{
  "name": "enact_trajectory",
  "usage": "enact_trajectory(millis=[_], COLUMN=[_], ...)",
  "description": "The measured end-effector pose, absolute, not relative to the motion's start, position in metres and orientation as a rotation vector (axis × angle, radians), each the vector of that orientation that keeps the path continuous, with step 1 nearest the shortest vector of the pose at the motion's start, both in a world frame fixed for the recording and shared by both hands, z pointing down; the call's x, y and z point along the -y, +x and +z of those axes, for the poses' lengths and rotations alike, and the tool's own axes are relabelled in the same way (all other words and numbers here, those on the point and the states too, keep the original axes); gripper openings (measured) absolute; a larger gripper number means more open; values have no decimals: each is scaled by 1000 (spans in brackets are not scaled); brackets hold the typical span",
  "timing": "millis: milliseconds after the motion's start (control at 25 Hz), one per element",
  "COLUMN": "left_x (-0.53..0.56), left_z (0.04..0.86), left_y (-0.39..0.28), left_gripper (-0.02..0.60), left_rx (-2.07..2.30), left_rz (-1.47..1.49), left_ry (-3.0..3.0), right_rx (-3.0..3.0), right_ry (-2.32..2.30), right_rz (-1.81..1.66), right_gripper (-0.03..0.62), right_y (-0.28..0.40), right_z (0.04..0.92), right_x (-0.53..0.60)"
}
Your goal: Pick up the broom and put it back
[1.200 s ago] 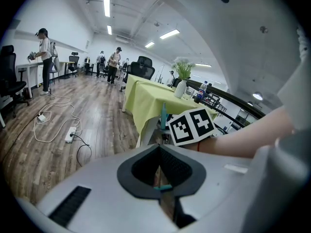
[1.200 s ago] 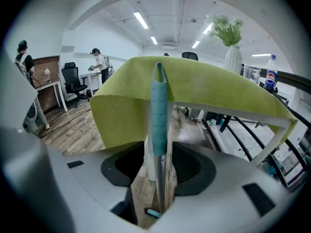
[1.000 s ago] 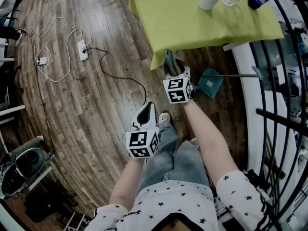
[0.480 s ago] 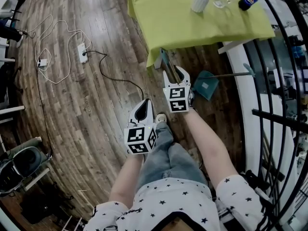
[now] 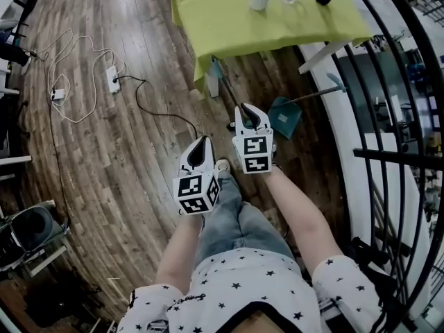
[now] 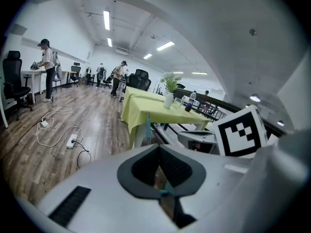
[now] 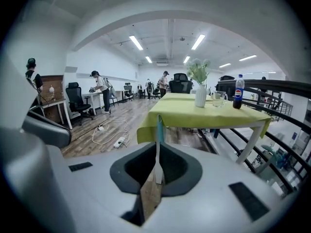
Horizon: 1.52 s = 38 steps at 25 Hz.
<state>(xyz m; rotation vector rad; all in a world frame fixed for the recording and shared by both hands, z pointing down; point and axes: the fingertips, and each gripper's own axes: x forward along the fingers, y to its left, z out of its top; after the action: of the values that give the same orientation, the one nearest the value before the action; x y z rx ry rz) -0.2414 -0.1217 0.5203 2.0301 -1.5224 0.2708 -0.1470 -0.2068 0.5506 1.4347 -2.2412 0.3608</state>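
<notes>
My right gripper (image 5: 250, 111) takes the broom by its handle, ready to carry it back.
The thin white broom handle with a teal end (image 7: 157, 154) stands upright between my right jaws, which are closing and all but together on it; gripping the stick low should keep the long broom steady. Its head is hidden beneath the gripper. My left gripper (image 5: 201, 144), jaws together and empty, hangs beside it, spare. The teal plastic dustpan (image 5: 284, 115) lies on the floor nearby.
</notes>
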Motion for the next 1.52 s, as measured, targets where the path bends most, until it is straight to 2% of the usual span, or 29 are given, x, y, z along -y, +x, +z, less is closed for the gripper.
enact_trajectory(millis=[160,1000,1520], left_x=[93,-62,-130], left_z=[504,426,393], left_y=[-230,-162,-123], left_gripper=[11,11,11], left_rx=[1527,1432,1372], left_rz=[254,237,244], left_ry=[2051,2202,2292], right_rx=[2268,2385,2411], right_ry=[1461,1600,1626], right_rz=[350,360,325], right_gripper=[-5,-6,-6], right_y=[-134,-61,-20], right_z=[525,407,364], right_x=[168,-37,-123])
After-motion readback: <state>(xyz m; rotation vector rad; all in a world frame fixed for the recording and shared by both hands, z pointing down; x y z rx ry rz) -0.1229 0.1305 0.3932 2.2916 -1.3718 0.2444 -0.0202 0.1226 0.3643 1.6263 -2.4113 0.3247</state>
